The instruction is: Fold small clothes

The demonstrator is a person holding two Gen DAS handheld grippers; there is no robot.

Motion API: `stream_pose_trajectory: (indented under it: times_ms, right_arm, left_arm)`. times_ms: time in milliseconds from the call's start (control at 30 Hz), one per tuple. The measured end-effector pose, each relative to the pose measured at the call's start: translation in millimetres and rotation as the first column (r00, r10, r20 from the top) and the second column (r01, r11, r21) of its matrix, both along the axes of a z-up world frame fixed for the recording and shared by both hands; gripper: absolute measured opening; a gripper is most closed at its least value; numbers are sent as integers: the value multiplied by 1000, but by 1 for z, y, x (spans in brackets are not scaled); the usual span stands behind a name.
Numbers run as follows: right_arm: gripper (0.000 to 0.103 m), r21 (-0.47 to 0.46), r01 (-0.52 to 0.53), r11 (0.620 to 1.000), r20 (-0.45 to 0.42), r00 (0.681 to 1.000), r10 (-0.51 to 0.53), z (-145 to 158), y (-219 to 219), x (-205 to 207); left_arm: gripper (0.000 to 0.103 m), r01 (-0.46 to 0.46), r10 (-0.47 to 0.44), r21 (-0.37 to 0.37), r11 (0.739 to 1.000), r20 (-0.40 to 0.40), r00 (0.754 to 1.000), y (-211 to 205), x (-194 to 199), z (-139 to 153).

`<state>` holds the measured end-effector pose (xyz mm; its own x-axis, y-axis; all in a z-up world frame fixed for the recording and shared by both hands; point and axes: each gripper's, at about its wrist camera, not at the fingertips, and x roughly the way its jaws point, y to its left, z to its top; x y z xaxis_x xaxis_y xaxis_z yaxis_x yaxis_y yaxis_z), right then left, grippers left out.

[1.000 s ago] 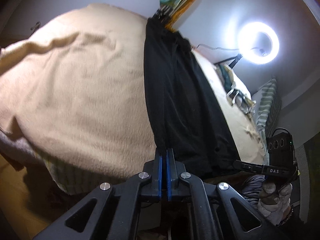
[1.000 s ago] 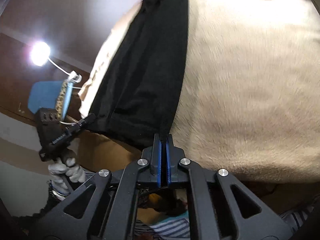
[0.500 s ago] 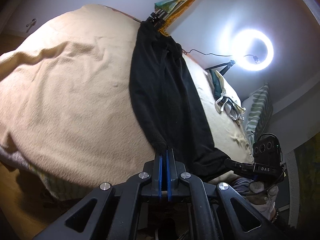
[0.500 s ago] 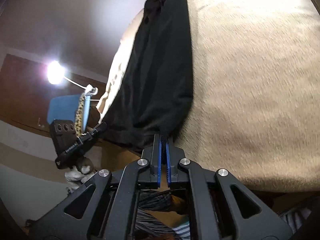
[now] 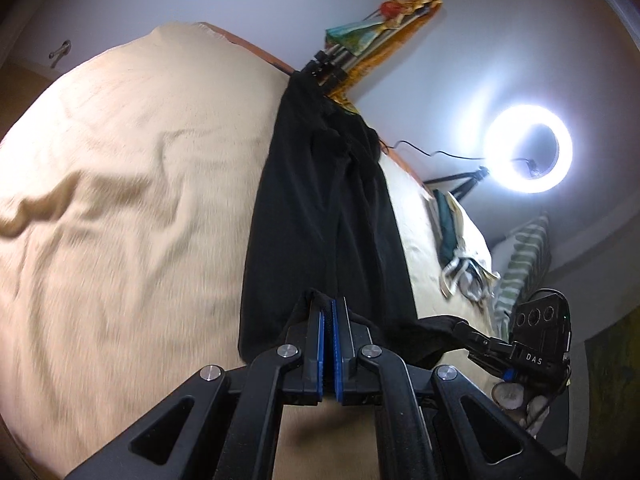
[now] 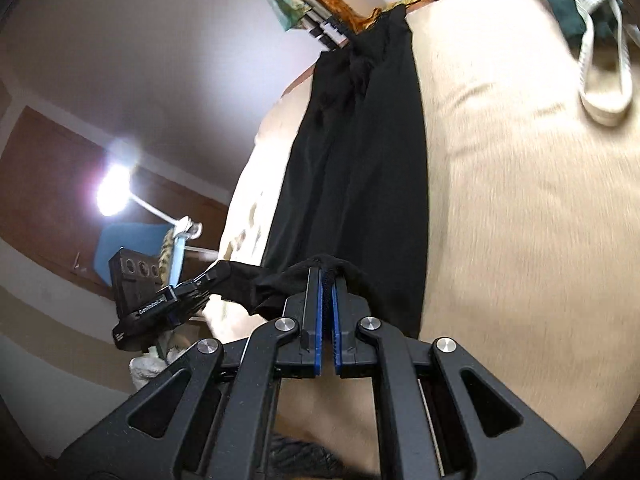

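Observation:
A black garment [image 5: 320, 208] lies stretched lengthwise on the beige blanket [image 5: 132, 208]; it also shows in the right wrist view [image 6: 360, 168]. My left gripper [image 5: 328, 304] is shut on one near corner of its hem. My right gripper [image 6: 327, 276] is shut on the other near corner and shows at the right of the left wrist view [image 5: 464, 328]. The left gripper shows at the left of the right wrist view [image 6: 208, 280]. The near edge is lifted a little off the blanket [image 6: 520, 208] between the two grippers.
A bright ring light [image 5: 528, 148] stands on a tripod past the bed. A green and white pile of clothes [image 5: 456, 248] lies on the blanket to the right, also in the right wrist view [image 6: 584, 24]. A striped pillow [image 5: 524, 256] is further right.
Both grippers have moved forward over the bed with the garment's near edge held. The hem now bunches up at the fingers and the far end looks nearer.

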<state>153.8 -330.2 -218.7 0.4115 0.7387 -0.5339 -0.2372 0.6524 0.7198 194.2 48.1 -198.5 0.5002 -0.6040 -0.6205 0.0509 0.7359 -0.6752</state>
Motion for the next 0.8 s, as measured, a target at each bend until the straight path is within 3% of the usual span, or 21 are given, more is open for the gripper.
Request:
stream_pose_trajectory:
  times_ms: [300,367,433,533,667,800]
  right_arm:
    - [5,-16,35,999,-57,998,-36,-24,-9,38]
    - [6,-28,31,999,-46,998,-32,-26,-9,41]
    - [7,-18,39,999,-45,998,-40,-25,-13,45]
    - [22,-37,35,999,7,999,-34,-15,-18,40]
    - [23,-130,-48,990,134,989,66,5,-11,18]
    - [23,-204,-146,968,141,974,176,0,3,5]
  left_arm:
    - [0,-27,29,28,999,-48,998,-5,43,-24]
    - [7,-42,44,30,999,-56,997,-4,47,-28]
    - [36,-90,92,37,995,-47,995,3,46,-26]
    - [37,-148,147,39,988,23,989,17,36,-13]
    - [35,-71,63,85,994,94,994,15,19,2]
    - [30,46,-61,186,982,76,995,-5,3,-4]
